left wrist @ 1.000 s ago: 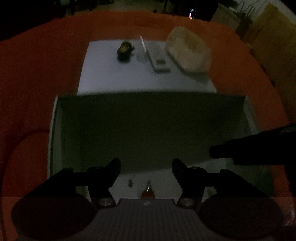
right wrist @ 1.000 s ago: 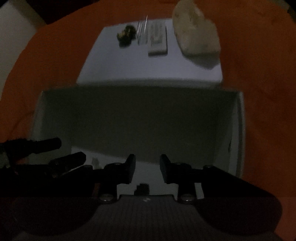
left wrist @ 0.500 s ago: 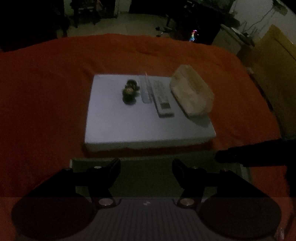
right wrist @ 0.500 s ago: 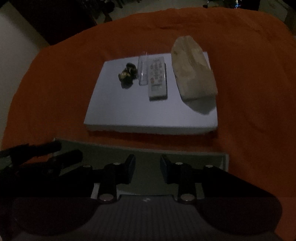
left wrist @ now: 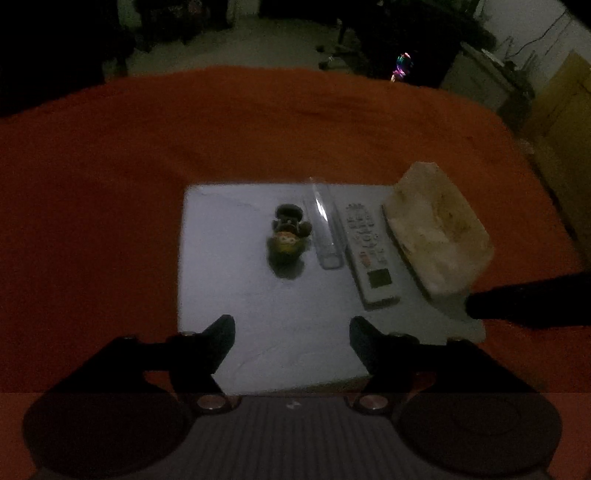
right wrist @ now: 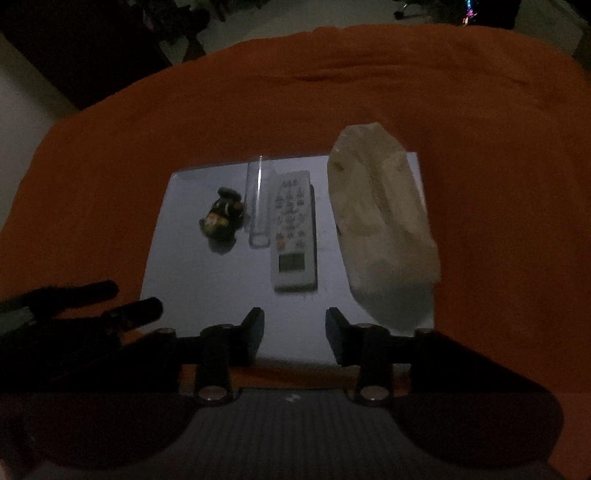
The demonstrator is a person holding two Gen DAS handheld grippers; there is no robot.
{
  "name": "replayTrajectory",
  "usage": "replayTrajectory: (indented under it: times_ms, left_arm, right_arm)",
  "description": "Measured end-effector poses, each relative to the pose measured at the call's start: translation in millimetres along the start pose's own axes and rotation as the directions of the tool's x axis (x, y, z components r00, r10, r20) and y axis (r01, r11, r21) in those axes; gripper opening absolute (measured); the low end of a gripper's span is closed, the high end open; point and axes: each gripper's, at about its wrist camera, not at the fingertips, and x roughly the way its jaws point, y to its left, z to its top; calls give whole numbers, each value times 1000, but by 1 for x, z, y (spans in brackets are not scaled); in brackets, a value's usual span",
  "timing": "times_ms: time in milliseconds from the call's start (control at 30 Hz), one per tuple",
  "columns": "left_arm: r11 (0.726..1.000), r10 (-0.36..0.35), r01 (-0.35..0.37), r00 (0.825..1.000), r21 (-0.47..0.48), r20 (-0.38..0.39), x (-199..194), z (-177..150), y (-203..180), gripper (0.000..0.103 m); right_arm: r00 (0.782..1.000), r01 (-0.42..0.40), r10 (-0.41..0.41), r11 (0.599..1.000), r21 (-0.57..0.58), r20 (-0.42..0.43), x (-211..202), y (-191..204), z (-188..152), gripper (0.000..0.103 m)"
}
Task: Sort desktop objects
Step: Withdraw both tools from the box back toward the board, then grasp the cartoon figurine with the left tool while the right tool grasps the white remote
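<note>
A white board (left wrist: 258, 295) (right wrist: 207, 280) lies on the orange cloth. On it stand a small dark toy figure (left wrist: 288, 236) (right wrist: 221, 216), a clear plastic tube (left wrist: 325, 225) (right wrist: 257, 203), a white remote control (left wrist: 371, 251) (right wrist: 293, 229) and a pale tissue pack (left wrist: 436, 229) (right wrist: 380, 225). My left gripper (left wrist: 291, 328) hovers over the board's near edge, its jaws opening with nothing between them. My right gripper (right wrist: 294, 321) hangs above the near edge below the remote, jaws opening and empty too. Each gripper's dark fingers (left wrist: 524, 302) (right wrist: 74, 295) show in the other's view.
The orange cloth (left wrist: 110, 184) covers the table all round the board. Beyond its far edge lie a dim floor and dark furniture (left wrist: 406, 33). A yellowish cabinet (left wrist: 561, 110) stands at the right.
Both grippers have moved forward from above an open box to above the white board. The box has dropped out of view. Both pairs of jaws stand wider than before.
</note>
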Motion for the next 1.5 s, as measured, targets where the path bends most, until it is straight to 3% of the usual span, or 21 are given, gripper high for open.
replayTrajectory:
  times_ms: [133, 233, 333, 633, 867, 933, 967, 1067, 1300, 1400, 1500]
  left_arm:
    - [1000, 1, -1, 999, -3, 35, 32, 15, 9, 66]
    - [999, 32, -30, 998, -28, 61, 52, 26, 16, 67]
    - [997, 23, -16, 996, -82, 90, 66, 35, 22, 67]
    - [996, 83, -81, 992, -20, 93, 92, 42, 5, 67]
    - [997, 73, -71, 993, -27, 97, 100, 49, -3, 67]
    - [997, 67, -62, 993, -50, 98, 104, 49, -2, 60]
    - [996, 63, -58, 993, -61, 95, 106, 48, -1, 50]
    - [998, 46, -41, 996, -57, 79, 110, 44, 0, 42]
    - [999, 34, -35, 995, 7, 89, 108, 37, -6, 33]
    - [997, 60, -62, 997, 34, 53, 104, 36, -8, 32]
    - [998, 67, -67, 997, 3, -21, 92, 30, -2, 32]
  right_arm:
    - [1000, 13, -13, 999, 37, -19, 34, -3, 19, 54]
    - [1000, 13, -13, 999, 46, -12, 54, -2, 28, 56]
    - [1000, 20, -20, 999, 46, -7, 71, 1, 28, 56]
    - [998, 57, -57, 998, 34, 1, 104, 12, 19, 60]
    - [996, 82, -82, 997, -11, 20, 116, 16, 20, 61]
    - [995, 95, -94, 995, -36, 31, 118, 17, 21, 50]
    - [994, 101, -100, 994, -43, 34, 117, 18, 21, 49]
    - [995, 101, -100, 993, -55, 22, 115, 18, 17, 49]
    - [993, 112, -113, 992, -64, -20, 103, 10, -4, 49]
    - [994, 101, -104, 993, -52, -44, 99, 4, -8, 49]
    - [993, 94, -96, 995, -36, -63, 97, -3, -7, 49]
